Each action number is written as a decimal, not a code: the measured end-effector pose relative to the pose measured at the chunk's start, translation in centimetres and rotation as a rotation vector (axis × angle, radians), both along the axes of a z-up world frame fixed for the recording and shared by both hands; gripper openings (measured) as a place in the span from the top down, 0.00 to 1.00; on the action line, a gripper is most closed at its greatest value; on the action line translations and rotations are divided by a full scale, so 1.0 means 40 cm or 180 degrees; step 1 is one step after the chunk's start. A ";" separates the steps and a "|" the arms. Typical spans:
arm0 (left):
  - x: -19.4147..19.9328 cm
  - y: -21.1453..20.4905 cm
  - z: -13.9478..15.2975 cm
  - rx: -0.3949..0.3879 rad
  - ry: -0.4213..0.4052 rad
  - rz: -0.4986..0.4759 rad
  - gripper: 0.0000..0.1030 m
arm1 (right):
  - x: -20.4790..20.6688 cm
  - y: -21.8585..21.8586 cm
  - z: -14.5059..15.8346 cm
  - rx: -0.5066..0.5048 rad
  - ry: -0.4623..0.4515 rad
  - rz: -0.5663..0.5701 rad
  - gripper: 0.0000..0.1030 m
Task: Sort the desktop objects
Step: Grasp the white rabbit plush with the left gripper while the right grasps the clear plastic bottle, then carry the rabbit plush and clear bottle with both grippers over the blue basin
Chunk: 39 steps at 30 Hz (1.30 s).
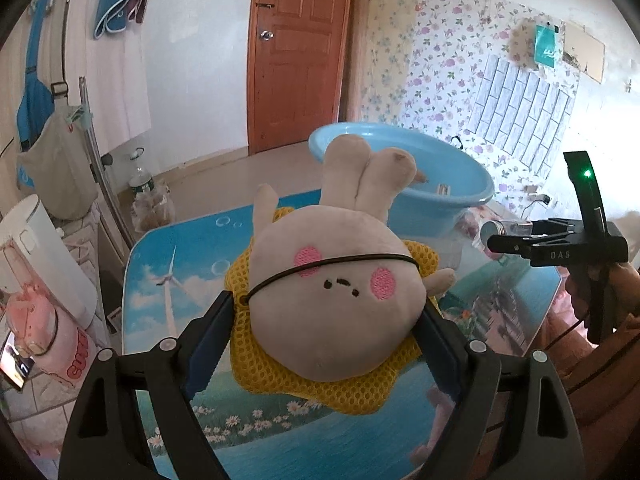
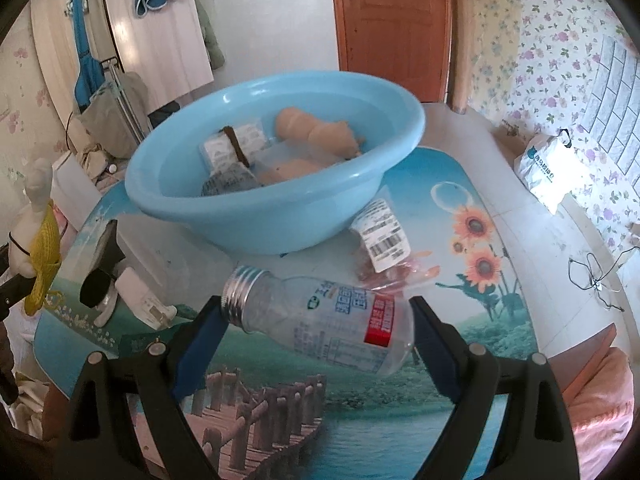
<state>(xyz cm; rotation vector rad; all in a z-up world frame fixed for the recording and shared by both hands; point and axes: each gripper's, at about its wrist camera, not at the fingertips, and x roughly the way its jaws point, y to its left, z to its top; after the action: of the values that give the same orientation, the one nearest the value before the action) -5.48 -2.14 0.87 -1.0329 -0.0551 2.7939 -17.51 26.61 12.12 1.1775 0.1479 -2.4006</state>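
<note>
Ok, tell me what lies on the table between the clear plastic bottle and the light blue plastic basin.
A clear snack packet with a barcode label, seen in the right wrist view.

Blue basin (image 2: 256, 216) blocks the upper centre of the right wrist view. A snack packet (image 2: 380, 236) and white charger (image 2: 144, 300) flank it. Lower-frame table (image 2: 460, 320) is open.

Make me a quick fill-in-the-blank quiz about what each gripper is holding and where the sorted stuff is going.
1. The left gripper is shut on a plush rabbit wearing a mesh garment coloured ____.
2. The right gripper holds a clear plastic bottle whose cap is ____.
3. Sorted items lie in a basin coloured ____.
4. The door behind the table is ____.

Missing words: yellow; off; blue; closed
</note>
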 end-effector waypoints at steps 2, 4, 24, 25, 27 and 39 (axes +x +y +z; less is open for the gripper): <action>0.001 0.002 0.008 0.0001 0.0023 0.0005 0.17 | 0.001 0.006 0.006 -0.0025 0.0016 -0.0001 0.12; 0.000 0.002 0.013 -0.0012 0.0037 0.0016 0.17 | 0.005 0.009 0.013 -0.0038 0.0047 0.0013 0.12; -0.089 0.076 0.052 0.0005 0.0127 -0.0170 0.17 | 0.010 0.003 0.103 -0.0374 0.0346 0.0246 0.12; -0.093 0.082 0.053 0.0002 0.0132 -0.0193 0.17 | 0.010 -0.001 0.105 -0.0376 0.0381 0.0263 0.12; -0.107 0.093 0.055 -0.0016 0.0135 -0.0233 0.17 | 0.011 -0.007 0.110 -0.0377 0.0439 0.0292 0.12; -0.168 0.099 0.046 0.0003 0.0103 -0.0286 0.16 | -0.061 -0.048 0.099 -0.0350 0.0457 0.0389 0.12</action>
<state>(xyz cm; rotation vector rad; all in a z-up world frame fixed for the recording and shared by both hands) -12.19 1.83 2.70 -0.9650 -0.0059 2.7285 -19.93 24.68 16.07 0.9208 0.1278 -2.3527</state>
